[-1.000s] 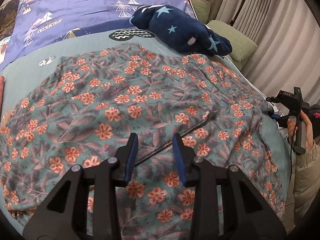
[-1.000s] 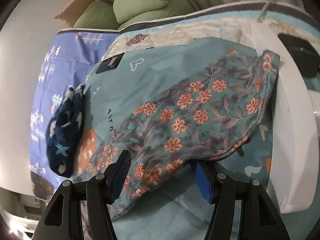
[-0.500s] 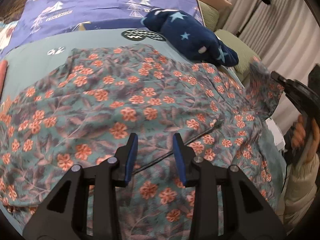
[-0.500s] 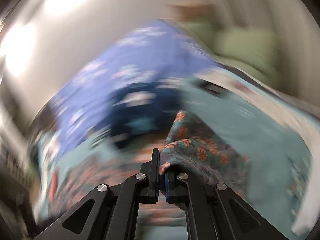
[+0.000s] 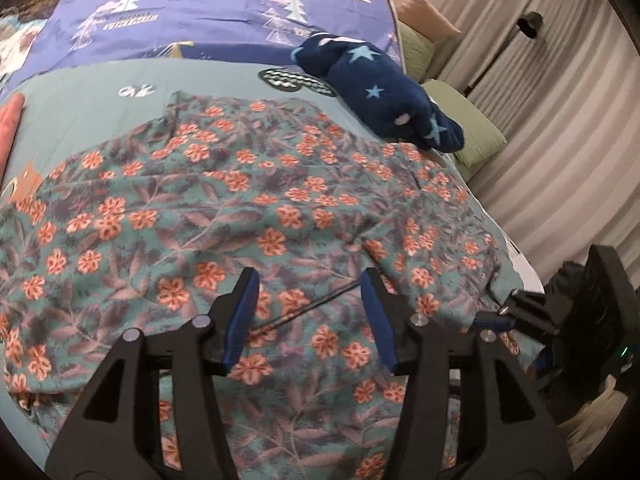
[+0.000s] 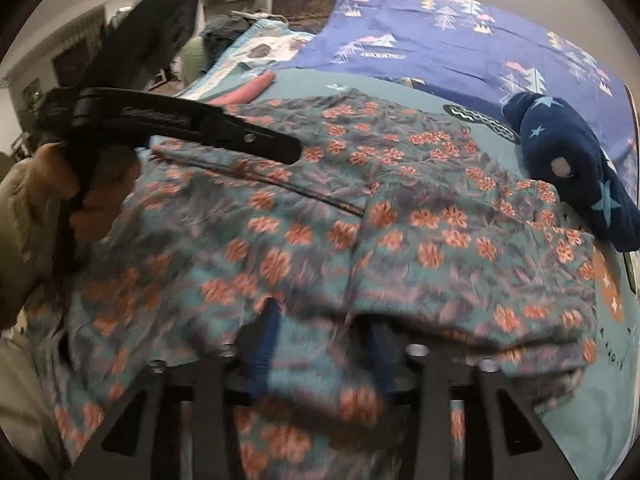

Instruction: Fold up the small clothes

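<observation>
— What's taking up the most room over there?

— The bed (image 5: 92, 80), with a teal cover and a purple sheet (image 5: 200, 0) printed with trees further back. Spread over the teal part is the flowered garment (image 5: 248, 200), teal with orange blossoms. One side of it lies folded over the middle, which shows best in the right wrist view (image 6: 460, 248).

— Anything else lying on it?

— A navy bundle with pale stars (image 5: 380, 88) sits at the far corner, just beside the garment's edge. Green cushions (image 5: 476, 132) lie past it, near the curtain (image 5: 560, 120).

— And the hands?

— The left gripper (image 5: 308, 316) hangs over the near part of the garment, its jaws opening, cloth below them but nothing pinched. The right gripper (image 6: 324, 340) is blurred; its jaws are opening too, spread apart at the folded edge with nothing pressed between the pads. From the left side it shows at the garment's right edge (image 5: 508, 316).
</observation>
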`<state>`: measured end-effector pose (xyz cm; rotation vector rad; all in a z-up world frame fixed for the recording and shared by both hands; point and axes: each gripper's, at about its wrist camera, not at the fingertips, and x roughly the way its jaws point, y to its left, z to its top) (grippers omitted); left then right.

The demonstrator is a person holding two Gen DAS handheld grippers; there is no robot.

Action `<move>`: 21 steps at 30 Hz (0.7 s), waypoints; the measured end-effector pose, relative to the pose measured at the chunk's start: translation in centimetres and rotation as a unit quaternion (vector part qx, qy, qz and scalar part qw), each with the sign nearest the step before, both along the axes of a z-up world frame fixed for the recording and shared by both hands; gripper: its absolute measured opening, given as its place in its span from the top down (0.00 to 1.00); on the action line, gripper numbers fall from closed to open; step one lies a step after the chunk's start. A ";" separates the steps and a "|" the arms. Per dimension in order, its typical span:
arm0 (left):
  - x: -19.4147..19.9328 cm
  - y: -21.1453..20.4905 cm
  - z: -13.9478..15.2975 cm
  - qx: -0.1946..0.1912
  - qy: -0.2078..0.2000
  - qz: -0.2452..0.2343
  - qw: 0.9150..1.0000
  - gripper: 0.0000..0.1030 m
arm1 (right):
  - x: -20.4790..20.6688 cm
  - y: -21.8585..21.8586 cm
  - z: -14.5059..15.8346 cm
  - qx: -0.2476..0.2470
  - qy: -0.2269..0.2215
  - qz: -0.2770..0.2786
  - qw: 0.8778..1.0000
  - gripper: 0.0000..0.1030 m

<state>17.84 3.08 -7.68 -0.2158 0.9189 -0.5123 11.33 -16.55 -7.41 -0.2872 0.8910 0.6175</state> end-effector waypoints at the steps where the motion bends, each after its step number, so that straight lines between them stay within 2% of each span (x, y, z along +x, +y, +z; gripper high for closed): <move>1: -0.1 -0.3 0.1 0.001 -0.003 -0.005 1.000 0.46 | -0.3 -0.8 0.5 0.015 0.005 -0.003 1.000 0.42; 4: -0.3 -0.8 0.2 -0.002 -0.006 -0.018 1.000 0.46 | -0.4 -4.7 2.1 0.071 0.015 -0.052 0.996 0.41; 6: -0.2 -1.3 0.3 -0.003 -0.009 -0.024 1.000 0.46 | 0.7 -7.8 3.3 0.116 0.022 -0.108 0.987 0.41; 8: -0.2 -2.0 0.5 -0.002 -0.012 -0.032 0.999 0.46 | 2.4 -10.6 4.2 0.157 0.032 -0.174 0.972 0.41; 9: -0.1 -2.4 0.6 -0.001 -0.014 -0.036 0.999 0.46 | 3.6 -12.3 4.4 0.181 0.043 -0.213 0.959 0.43; 10: -0.2 -2.8 0.8 0.002 -0.016 -0.040 0.999 0.46 | 4.4 -13.1 4.3 0.194 0.052 -0.232 0.952 0.46; 11: -0.3 -3.3 1.0 0.004 -0.020 -0.046 0.999 0.46 | 5.5 -13.8 4.0 0.207 0.069 -0.249 0.944 0.55; 12: -0.4 -3.6 1.2 0.007 -0.024 -0.050 0.998 0.46 | 6.1 -14.0 3.6 0.210 0.087 -0.256 0.940 0.63; 13: -0.5 -3.9 1.3 0.009 -0.028 -0.053 0.998 0.46 | 7.0 -14.0 2.8 0.206 0.116 -0.269 0.934 0.65; 15: -0.6 -4.1 1.5 0.011 -0.030 -0.053 0.998 0.46 | 7.9 -13.8 1.4 0.194 0.147 -0.292 0.925 0.65; 17: -0.7 -4.0 1.4 0.011 -0.029 -0.051 0.998 0.46 | 8.4 -13.4 0.3 0.187 0.157 -0.310 0.919 0.64; 19: -0.6 -3.9 1.2 0.013 -0.026 -0.049 0.998 0.46 | 8.7 -13.3 -0.3 0.201 0.162 -0.318 0.912 0.58; 21: -0.4 -3.8 0.9 0.016 -0.020 -0.046 0.999 0.46 | 9.0 -12.7 -0.3 0.202 0.156 -0.315 0.914 0.57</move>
